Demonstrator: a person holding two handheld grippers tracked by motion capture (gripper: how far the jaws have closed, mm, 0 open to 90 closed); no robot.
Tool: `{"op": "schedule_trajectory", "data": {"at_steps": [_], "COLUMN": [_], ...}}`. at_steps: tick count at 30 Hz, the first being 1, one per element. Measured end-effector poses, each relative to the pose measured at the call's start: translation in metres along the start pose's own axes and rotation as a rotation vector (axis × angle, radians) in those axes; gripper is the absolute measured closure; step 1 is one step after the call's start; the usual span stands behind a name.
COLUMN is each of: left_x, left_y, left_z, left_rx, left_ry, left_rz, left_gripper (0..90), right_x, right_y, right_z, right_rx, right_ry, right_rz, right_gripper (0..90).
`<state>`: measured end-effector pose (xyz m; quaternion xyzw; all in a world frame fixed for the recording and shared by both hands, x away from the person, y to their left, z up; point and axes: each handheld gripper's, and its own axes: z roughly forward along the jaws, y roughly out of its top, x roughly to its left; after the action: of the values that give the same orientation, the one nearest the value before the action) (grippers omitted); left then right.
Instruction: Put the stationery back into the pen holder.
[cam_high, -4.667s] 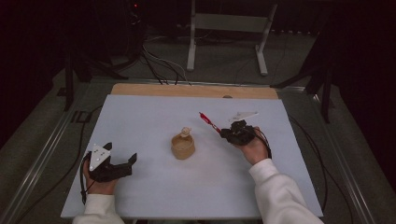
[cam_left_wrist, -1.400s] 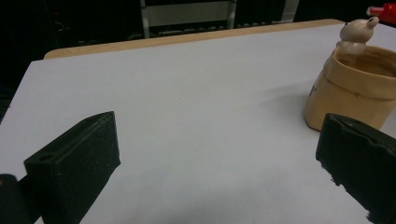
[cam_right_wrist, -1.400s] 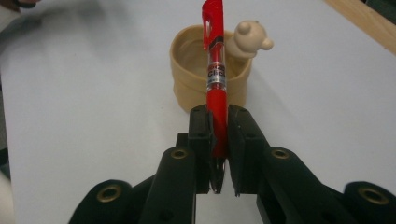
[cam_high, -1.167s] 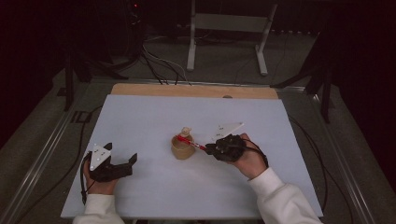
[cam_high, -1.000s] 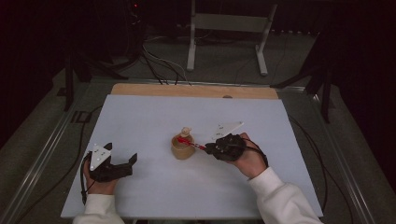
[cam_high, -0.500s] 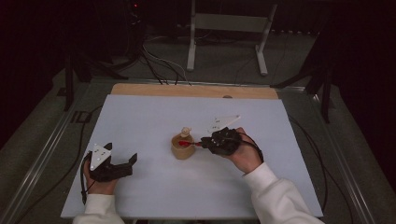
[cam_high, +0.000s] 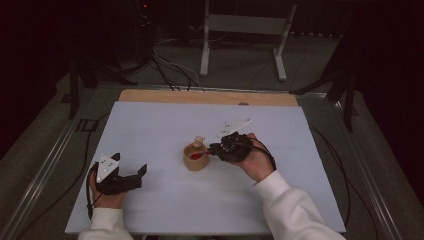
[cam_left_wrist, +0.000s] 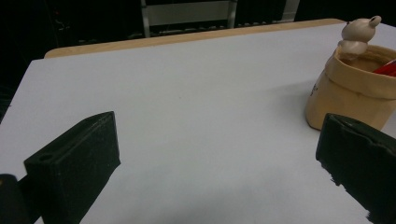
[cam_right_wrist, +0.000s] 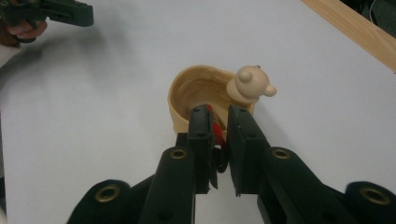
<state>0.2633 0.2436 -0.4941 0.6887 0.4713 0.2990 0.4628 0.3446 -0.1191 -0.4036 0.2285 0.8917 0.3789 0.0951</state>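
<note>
Tongs on the right (cam_right_wrist: 218, 122), clamped on a red spoon (cam_high: 198, 155), have carried it into the cup (cam_high: 196, 159) mid-frame; left tongs (cam_high: 141, 170) gape idle.

High view looks down; both tool views closely share the cup (cam_high: 195, 156).

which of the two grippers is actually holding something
The right gripper: its fingers are shut on a red tool whose end sits in the beige bear cup. The left gripper rests apart on the table, fingers open around nothing.
</note>
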Motion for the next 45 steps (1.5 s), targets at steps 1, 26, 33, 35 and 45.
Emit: {"op": "schedule_trajectory", "data": {"at_steps": [1, 26, 33, 35, 45], "left_x": [0.0, 0.001, 0.001, 0.001, 0.001], "left_y": [0.0, -0.001, -0.001, -0.001, -0.001], "left_z": [0.0, 0.0, 0.0, 0.0, 0.0], "left_rx": [0.001, 0.001, 0.001, 0.001, 0.003], "left_ry": [0.0, 0.001, 0.0, 0.0, 0.0], "left_rz": [0.001, -0.003, -0.004, -0.003, -0.003], "left_gripper": [0.1, 0.2, 0.2, 0.2, 0.1], "right_x": [0.0, -0.007, -0.01, -0.011, -0.011], "right_y": [0.0, 0.002, 0.001, 0.0, -0.005], "right_z": [0.001, 0.022, 0.018, 0.016, 0.003], "right_rx": [-0.001, -0.008, -0.074, -0.089, -0.158], "right_ry": [0.002, 0.043, 0.003, -0.013, -0.049], "right_rz": [0.004, 0.059, 0.105, 0.106, 0.093], "right_gripper": [80.6, 70.0, 26.2, 20.9, 14.6]}}
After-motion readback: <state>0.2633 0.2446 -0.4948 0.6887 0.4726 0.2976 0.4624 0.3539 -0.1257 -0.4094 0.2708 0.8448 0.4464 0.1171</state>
